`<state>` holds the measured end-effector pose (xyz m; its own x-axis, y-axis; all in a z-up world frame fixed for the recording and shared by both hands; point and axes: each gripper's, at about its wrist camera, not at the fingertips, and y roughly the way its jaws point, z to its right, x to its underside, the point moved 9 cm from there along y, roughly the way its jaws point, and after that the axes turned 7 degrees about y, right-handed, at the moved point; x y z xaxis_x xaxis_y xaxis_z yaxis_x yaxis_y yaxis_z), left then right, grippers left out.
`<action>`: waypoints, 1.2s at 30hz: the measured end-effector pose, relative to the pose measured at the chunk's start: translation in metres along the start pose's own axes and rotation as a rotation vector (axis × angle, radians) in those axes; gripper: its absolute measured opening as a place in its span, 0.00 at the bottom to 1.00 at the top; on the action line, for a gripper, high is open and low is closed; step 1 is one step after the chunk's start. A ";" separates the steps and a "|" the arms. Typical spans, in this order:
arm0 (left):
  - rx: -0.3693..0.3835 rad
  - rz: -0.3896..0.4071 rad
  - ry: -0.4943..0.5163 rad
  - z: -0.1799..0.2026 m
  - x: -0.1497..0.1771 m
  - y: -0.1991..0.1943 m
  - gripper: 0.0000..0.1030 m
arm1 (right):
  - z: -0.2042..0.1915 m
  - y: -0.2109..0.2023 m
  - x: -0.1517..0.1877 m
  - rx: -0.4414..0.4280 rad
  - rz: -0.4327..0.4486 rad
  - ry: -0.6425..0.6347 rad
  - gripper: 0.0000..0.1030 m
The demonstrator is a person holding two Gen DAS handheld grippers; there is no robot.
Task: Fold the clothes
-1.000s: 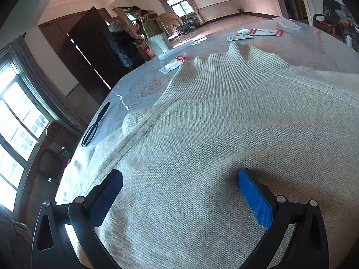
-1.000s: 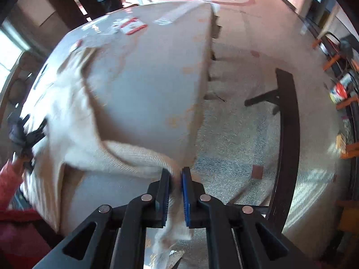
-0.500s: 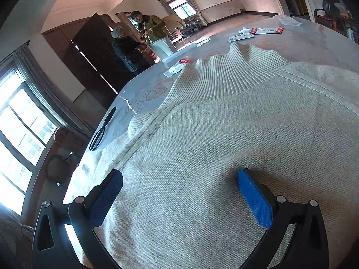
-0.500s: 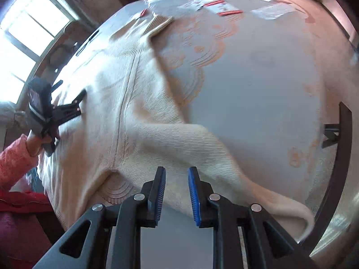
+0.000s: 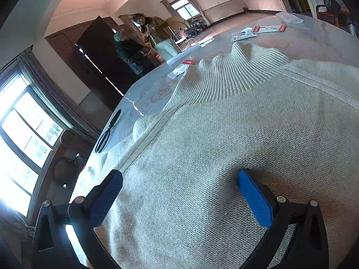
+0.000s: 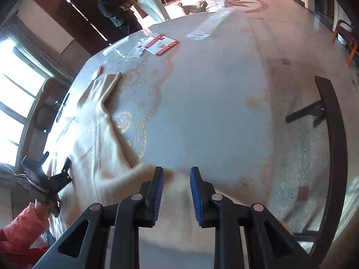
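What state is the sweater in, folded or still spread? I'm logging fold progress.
Mostly spread: the sweater lies flat with its collar out; only one sleeve drapes toward the right gripper.

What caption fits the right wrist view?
Right tongs open over the sweater's sleeve on the table, left tongs on its body.

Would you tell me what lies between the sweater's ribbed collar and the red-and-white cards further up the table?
In the right wrist view, only bare patterned tablecloth lies between the collar and the cards.
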<state>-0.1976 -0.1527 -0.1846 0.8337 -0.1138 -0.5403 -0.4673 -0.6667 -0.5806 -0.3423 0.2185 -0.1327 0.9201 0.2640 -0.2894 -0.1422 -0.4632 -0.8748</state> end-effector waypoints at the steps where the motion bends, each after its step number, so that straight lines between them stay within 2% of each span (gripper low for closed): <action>1: -0.005 0.001 0.004 0.000 0.000 0.000 1.00 | 0.017 -0.009 0.016 0.029 -0.018 0.031 0.23; 3: -0.016 0.003 0.011 0.001 -0.001 -0.001 1.00 | 0.050 -0.028 0.048 0.088 -0.053 0.094 0.26; 4: -0.020 0.004 0.013 0.001 -0.001 -0.001 1.00 | 0.067 -0.029 0.063 0.089 -0.079 0.141 0.26; 7: -0.023 0.004 0.015 0.001 -0.002 0.000 1.00 | 0.111 -0.031 0.095 0.182 -0.089 0.229 0.27; 8: -0.023 0.004 0.015 0.001 -0.002 0.000 1.00 | 0.120 -0.028 0.101 0.170 -0.084 0.278 0.28; 10: -0.023 0.004 0.015 0.000 -0.002 0.000 1.00 | 0.128 -0.026 0.111 0.086 -0.058 0.361 0.28; 15: -0.025 0.005 0.017 0.001 -0.002 0.001 1.00 | 0.142 -0.002 0.108 0.332 -0.044 0.212 0.28; 16: -0.025 0.005 0.017 0.001 -0.002 0.001 1.00 | 0.144 0.003 0.105 0.347 -0.038 0.206 0.28; 19: -0.023 0.004 0.015 0.001 -0.002 0.001 1.00 | 0.145 0.020 0.094 0.286 -0.018 0.246 0.27; 20: -0.021 0.004 0.014 0.001 -0.002 0.001 1.00 | 0.146 0.025 0.090 0.257 -0.016 0.261 0.21; 21: -0.020 0.003 0.013 0.001 -0.002 0.001 1.00 | 0.145 0.030 0.088 0.244 -0.017 0.277 0.06; 22: -0.018 0.002 0.011 0.001 -0.002 0.001 1.00 | 0.148 0.029 0.087 0.243 -0.011 0.299 0.06; 25: -0.013 0.001 0.007 0.001 -0.002 0.002 1.00 | 0.151 0.010 0.086 0.250 0.013 0.293 0.04; 28: -0.012 0.000 0.005 0.001 -0.002 0.002 1.00 | 0.153 -0.011 0.090 0.306 0.018 0.244 0.04; 30: -0.015 0.001 0.007 0.001 -0.002 0.002 1.00 | 0.157 -0.031 0.098 0.314 0.026 0.243 0.02; 33: -0.014 -0.001 0.005 0.001 -0.002 0.002 1.00 | 0.152 -0.074 0.100 0.284 0.066 0.240 0.01; 36: -0.013 -0.002 0.003 0.001 -0.002 0.002 1.00 | 0.140 -0.125 0.091 0.314 0.121 0.158 0.01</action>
<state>-0.2004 -0.1531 -0.1856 0.8353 -0.1149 -0.5377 -0.4623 -0.6761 -0.5738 -0.2917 0.4186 -0.1045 0.9312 0.0783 -0.3559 -0.3359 -0.1941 -0.9217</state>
